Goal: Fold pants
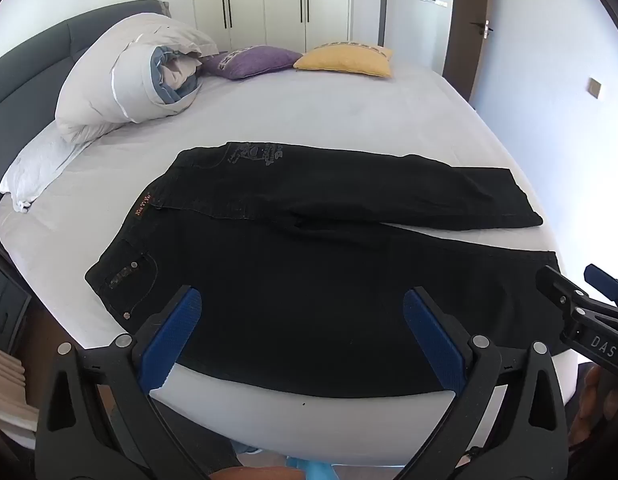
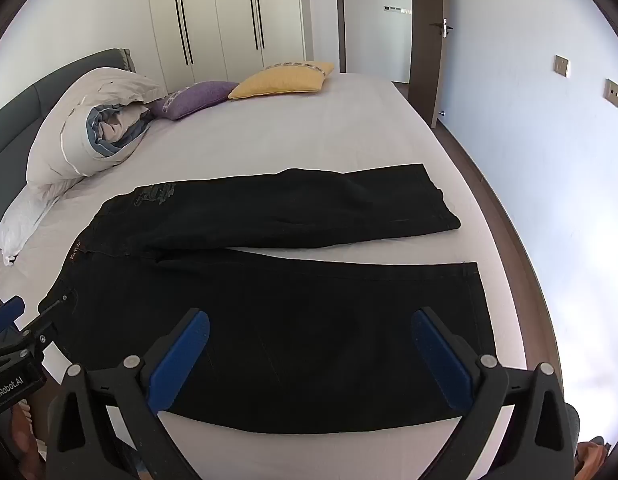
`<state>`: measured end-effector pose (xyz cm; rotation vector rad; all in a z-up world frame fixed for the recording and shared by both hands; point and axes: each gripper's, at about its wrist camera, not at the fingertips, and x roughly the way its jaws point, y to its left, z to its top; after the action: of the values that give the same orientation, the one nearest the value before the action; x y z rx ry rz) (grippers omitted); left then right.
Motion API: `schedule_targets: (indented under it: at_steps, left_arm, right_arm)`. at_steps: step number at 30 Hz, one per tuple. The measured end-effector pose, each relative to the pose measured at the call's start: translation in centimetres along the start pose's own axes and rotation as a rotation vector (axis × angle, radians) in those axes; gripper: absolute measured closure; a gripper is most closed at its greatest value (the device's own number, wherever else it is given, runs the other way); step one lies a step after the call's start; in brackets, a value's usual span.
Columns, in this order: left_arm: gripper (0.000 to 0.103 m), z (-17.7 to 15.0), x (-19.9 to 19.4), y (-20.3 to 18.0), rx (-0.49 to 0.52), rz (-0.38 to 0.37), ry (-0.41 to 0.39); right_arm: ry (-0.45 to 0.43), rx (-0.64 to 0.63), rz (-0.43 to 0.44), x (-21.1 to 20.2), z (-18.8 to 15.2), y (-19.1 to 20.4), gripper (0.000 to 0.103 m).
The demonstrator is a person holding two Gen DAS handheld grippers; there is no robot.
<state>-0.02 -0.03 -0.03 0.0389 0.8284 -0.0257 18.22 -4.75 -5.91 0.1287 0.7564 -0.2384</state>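
Black pants lie flat on the white bed sheet, waistband to the left, both legs spread to the right with a narrow gap between them. They also show in the right wrist view. My left gripper is open and empty, hovering above the near leg close to the waist end. My right gripper is open and empty above the near leg toward the hem. Each gripper shows at the edge of the other's view.
A rolled duvet, a purple cushion and a yellow cushion lie at the far side of the bed. A grey headboard is on the left. Wardrobes and a door stand behind.
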Motion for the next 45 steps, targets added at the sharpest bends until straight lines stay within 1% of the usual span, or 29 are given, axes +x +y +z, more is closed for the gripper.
schedule_targets:
  at_steps: [1,13,14,24,25,28,45]
  left_arm:
    - [0.0,0.0,0.1,0.1,-0.017,-0.021,0.019]
    - [0.0,-0.1,0.2,0.9,-0.019,-0.019,0.007]
    - [0.0,-0.1,0.2,0.8,-0.018,-0.019,0.007]
    - [0.0,-0.4,0.4,1.2,-0.019,-0.016,0.009]
    - [0.0,-0.5,0.3,0.7,-0.019,-0.016,0.01]
    - [0.0,-1.2,0.5,1.1,-0.024,-0.015,0.01]
    - [0.0,-2.0,0.7,1.5,-0.029,-0.016,0.014]
  right_arm:
    - [0.002,-0.002,0.0,0.0,0.0,0.0,0.0]
    - [0.018,-0.012,0.002,0.6,-0.3,-0.1,0.0]
    - [0.015,-0.018,-0.004,0.5,-0.6,0.7,0.0]
    - [0.02,-0.025,-0.003,0.6,-1.0,1.3,0.0]
    - [0.02,-0.027,-0.003,0.6,-1.1,1.4,0.0]
    - [0.02,-0.03,-0.002,0.6,-1.3,1.6,0.0]
    - [0.028,-0.033,0.003,0.7,-1.5,1.8,0.0]
